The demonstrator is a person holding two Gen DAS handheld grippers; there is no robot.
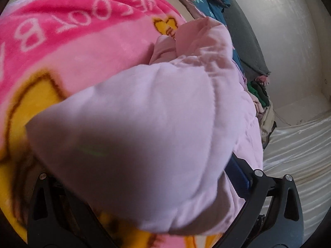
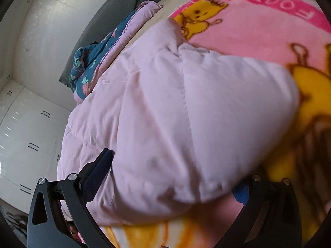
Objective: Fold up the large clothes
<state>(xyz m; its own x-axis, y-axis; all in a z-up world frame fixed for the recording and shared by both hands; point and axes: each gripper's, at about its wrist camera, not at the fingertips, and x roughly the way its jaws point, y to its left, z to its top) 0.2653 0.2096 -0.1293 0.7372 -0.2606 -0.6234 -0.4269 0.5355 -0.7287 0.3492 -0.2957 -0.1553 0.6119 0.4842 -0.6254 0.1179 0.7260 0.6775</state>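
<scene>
A pale lilac padded garment [image 1: 144, 107] fills both views, bunched in a thick fold over a pink fleece blanket [image 1: 72, 47] with yellow bears. My left gripper [image 1: 144, 175] has the puffy fold between its fingers. Only its right blue pad [image 1: 238, 175] shows; the cloth hides the other finger. In the right wrist view the same garment [image 2: 165, 113] bulges between the fingers of my right gripper [image 2: 173, 171]. There the dark left pad [image 2: 103, 163] presses its side, and a bit of blue pad [image 2: 241, 193] shows under its edge. The cloth edge is blurred.
A teal floral cloth [image 2: 91, 66] and a grey mat [image 2: 115, 14] lie along the blanket's far side beside white cabinet fronts [image 2: 26, 124]. A heap of mixed clothes [image 1: 260, 95] sits by a white sheet [image 1: 300, 155].
</scene>
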